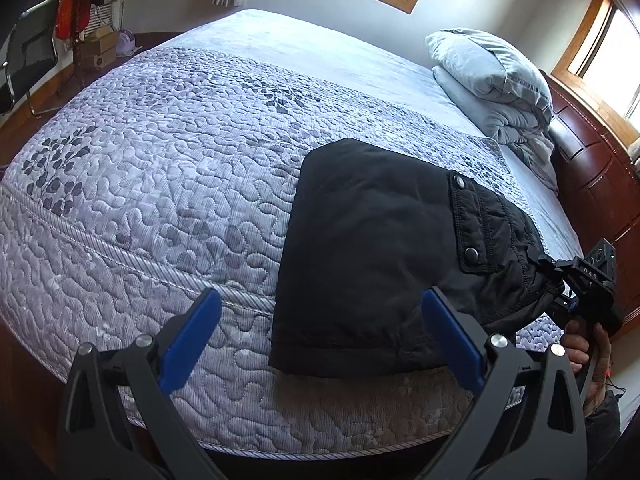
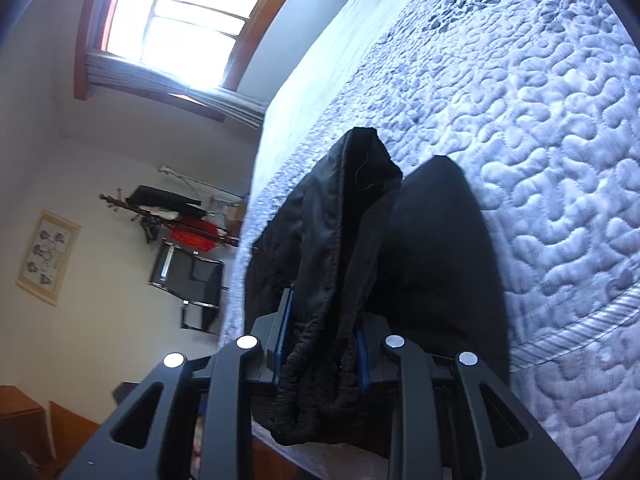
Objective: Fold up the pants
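Where the bed (image 1: 160, 184) meets its near edge, black pants (image 1: 372, 256) lie folded, pocket flap up. Left gripper (image 1: 320, 340) gapes empty; right gripper (image 2: 324, 344) pinches their bunched waistband.

Pants (image 1: 360, 264): black matt cloth, round metal snaps on pocket flap, gathered waistband; bedspread (image 1: 168, 184): quilted cloth, puffy raised texture, faint sheen; headboard (image 1: 592, 184): glossy red-brown wood; left gripper (image 1: 320, 340): matt black plastic, smooth blue pads, shiny metal pins; folded blanket (image 1: 492, 76): soft grey cloth.
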